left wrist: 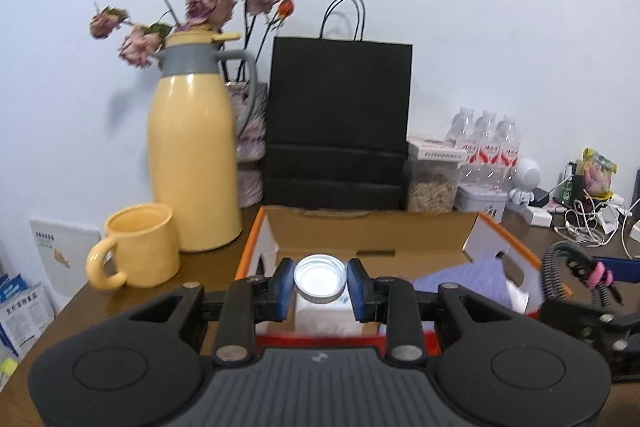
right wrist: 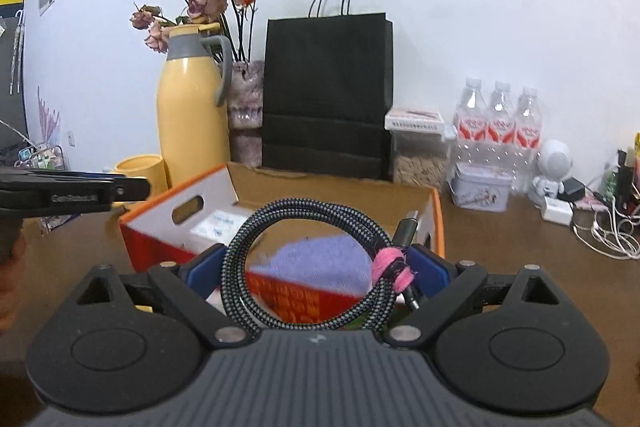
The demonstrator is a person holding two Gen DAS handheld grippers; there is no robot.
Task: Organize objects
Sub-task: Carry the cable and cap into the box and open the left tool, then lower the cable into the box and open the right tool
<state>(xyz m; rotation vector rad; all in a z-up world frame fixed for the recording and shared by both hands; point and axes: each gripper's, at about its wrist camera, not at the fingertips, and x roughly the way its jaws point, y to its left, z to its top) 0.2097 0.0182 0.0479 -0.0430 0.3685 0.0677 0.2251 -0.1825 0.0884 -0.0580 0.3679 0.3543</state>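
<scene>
I have my left claw (left wrist: 320, 287) clenched on a small white jar (left wrist: 320, 301), its blue pads pinching the ribbed cap from both sides so it hangs upright above the open cardboard box (left wrist: 372, 227). My right claw (right wrist: 320, 267) grips a coiled braided cable (right wrist: 304, 223), bound by a pink tie (right wrist: 394, 273); the loop stands up between the pads, which keeps the coil from unwinding. Both items sit over the box, which stands near the worktop's front edge, ahead of the black paper bag (left wrist: 340, 115) and the yellow thermos (left wrist: 192, 147) along the back edge. A purple cloth (right wrist: 320, 259) already lies inside. I judge the box is the collecting place, and both loads are partway there.
</scene>
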